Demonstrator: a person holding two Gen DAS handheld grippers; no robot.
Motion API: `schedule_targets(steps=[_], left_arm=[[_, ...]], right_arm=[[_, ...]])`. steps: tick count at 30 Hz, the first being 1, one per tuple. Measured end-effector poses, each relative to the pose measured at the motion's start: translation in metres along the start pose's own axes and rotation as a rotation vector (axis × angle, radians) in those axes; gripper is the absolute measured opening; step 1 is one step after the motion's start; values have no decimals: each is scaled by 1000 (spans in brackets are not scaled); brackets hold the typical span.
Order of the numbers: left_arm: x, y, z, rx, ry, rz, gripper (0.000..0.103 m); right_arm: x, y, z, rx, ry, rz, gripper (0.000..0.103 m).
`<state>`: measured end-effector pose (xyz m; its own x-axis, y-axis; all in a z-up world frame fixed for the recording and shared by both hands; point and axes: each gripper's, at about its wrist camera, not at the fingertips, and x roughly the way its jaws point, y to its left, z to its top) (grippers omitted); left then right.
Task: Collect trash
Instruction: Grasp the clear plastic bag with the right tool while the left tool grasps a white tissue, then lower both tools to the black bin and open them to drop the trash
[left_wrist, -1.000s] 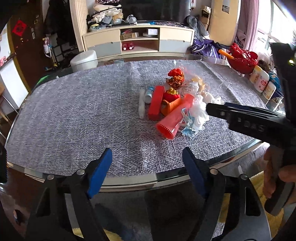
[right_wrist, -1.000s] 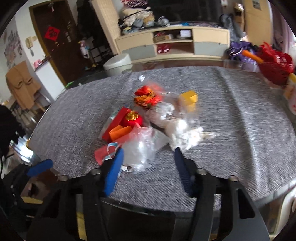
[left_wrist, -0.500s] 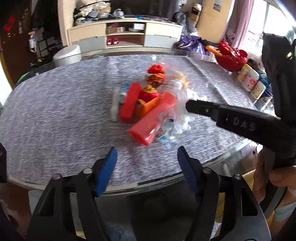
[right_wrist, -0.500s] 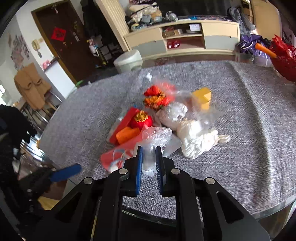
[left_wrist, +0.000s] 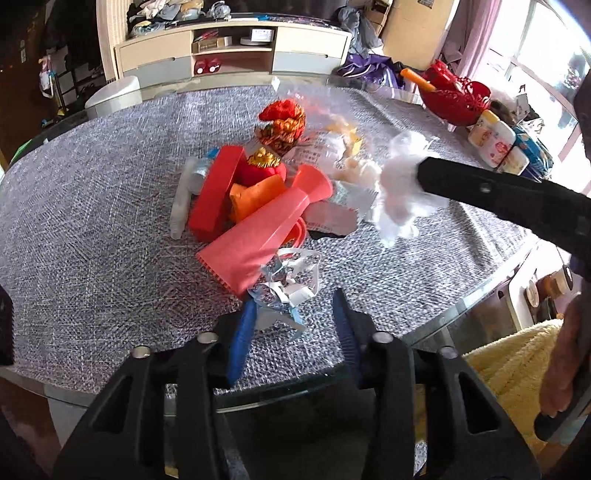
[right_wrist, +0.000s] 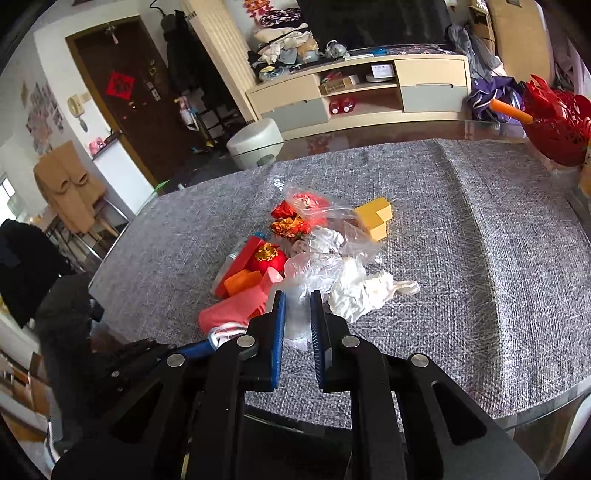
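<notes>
The trash lies heaped near the middle of the grey-clothed worktop (right_wrist: 480, 229), which suits a one-by-one clearing from the near edge; the right claw (right_wrist: 297, 314) is pinching a crumpled clear plastic bag (right_wrist: 314, 273) at the near side of the heap, its blue pads drawn close with the film bunched between them, and in the left view the bag (left_wrist: 400, 192) hangs off the claw's tip, seemingly lifted clear of the cloth (light film is easiest taken by a gathered fold). The left claw (left_wrist: 291, 321) stands spread, its pads either side of a scrap of torn white-and-blue wrapper (left_wrist: 288, 280) at the heap's front, likely lined up to close on it. Behind lie a long red carton (left_wrist: 258, 236), a red box (left_wrist: 216, 192), an orange packet (right_wrist: 243, 280), a yellow block (right_wrist: 375, 218) and white crumpled tissue (right_wrist: 364, 291), untouched; no bin shows in either view.
</notes>
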<state>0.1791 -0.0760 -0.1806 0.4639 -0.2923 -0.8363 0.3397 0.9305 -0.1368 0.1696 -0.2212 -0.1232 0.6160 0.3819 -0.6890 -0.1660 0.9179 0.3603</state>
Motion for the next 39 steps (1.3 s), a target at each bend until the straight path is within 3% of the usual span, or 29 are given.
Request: schedule_targets(steps=[2,8,16,22,29,35,39], left_arm=[[4,1,-1,-4,5,4,15],[-4,-1,-5,11,-17,6,6],[-50,-12,-28,27,-66,-1,6],[-73,-18,-64,23,-54,-19,6],[-68,-16,-110,-2,22,-10,6],[-33,-12,-150,-69,158,-42,6],[-10,-9,-167,-90,226,-49,6]], right_arm=[[0,-2,-2,5,2,-5,15],[-7,-3,-12,14,2,-19,15],[-36,16,-39,-26,15,-18,15],[-46,31,-75,-46,62,-20,15],[-29,34,-124,-44,180,-51,15],[13,18,-169,28,335,-57,15],[30,8,-185,79,392,-45,15]])
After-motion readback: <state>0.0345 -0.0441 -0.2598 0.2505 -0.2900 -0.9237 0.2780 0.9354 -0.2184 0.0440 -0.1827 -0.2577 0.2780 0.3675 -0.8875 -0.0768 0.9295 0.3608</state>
